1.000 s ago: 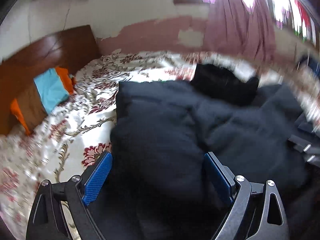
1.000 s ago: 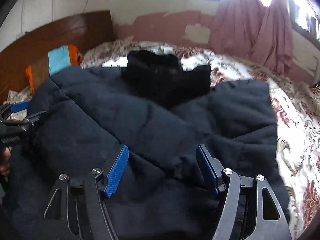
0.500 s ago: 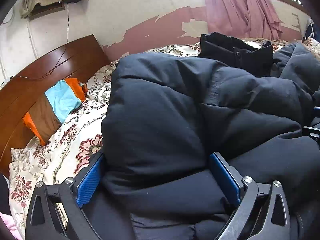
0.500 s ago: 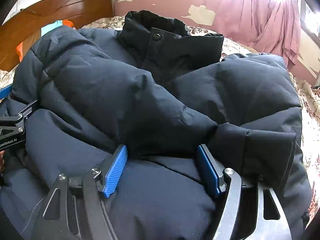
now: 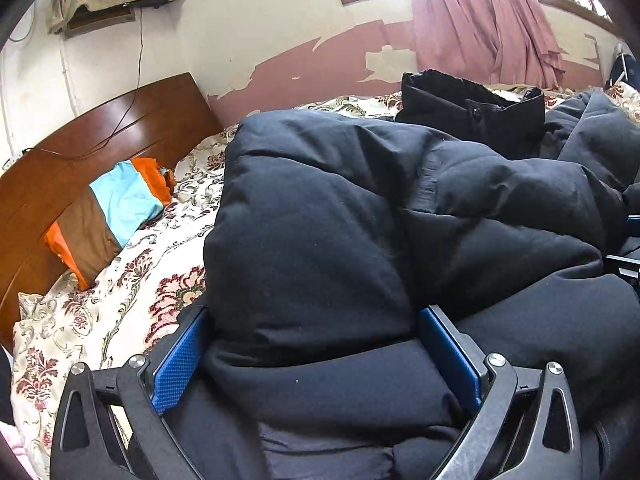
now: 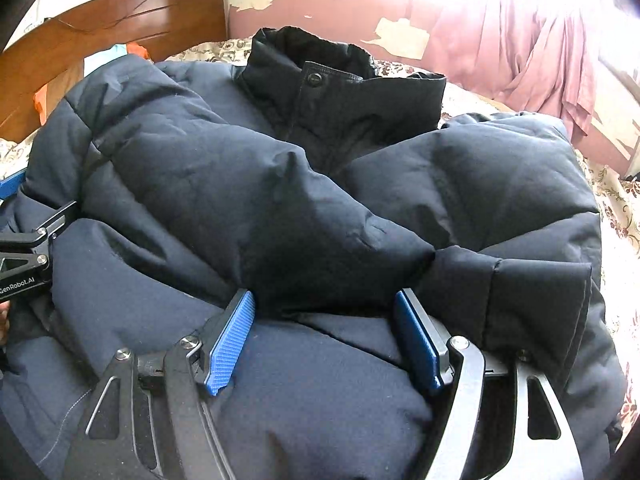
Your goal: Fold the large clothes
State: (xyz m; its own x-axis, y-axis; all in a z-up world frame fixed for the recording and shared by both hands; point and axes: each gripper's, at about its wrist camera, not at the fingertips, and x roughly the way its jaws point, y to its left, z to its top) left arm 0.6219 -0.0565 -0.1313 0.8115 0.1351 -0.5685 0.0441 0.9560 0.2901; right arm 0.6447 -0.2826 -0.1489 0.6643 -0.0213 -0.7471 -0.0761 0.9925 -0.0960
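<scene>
A large dark navy puffer jacket (image 5: 360, 220) lies on the bed, its sleeves folded across the front and its collar (image 6: 340, 80) at the far end. My left gripper (image 5: 312, 344) is open, its blue pads (image 5: 176, 364) straddling the jacket's left side low over the hem. My right gripper (image 6: 326, 336) is open too, its pads (image 6: 230, 344) on either side of a folded sleeve (image 6: 280, 216) whose cuff (image 6: 532, 300) lies to the right. The jacket (image 6: 320, 400) fills most of the right wrist view. The left gripper's frame (image 6: 24, 252) shows at that view's left edge.
A floral bedspread (image 5: 112, 304) covers the bed. A wooden headboard (image 5: 100, 136) stands at the far left with an orange, blue and brown pillow (image 5: 108, 216) against it. A pink curtain (image 5: 480, 20) hangs on the peeling back wall.
Both grippers have come down and forward onto the jacket, which now bulges between the pads. The views have steadied from the earlier blur. Both grippers stay open.
</scene>
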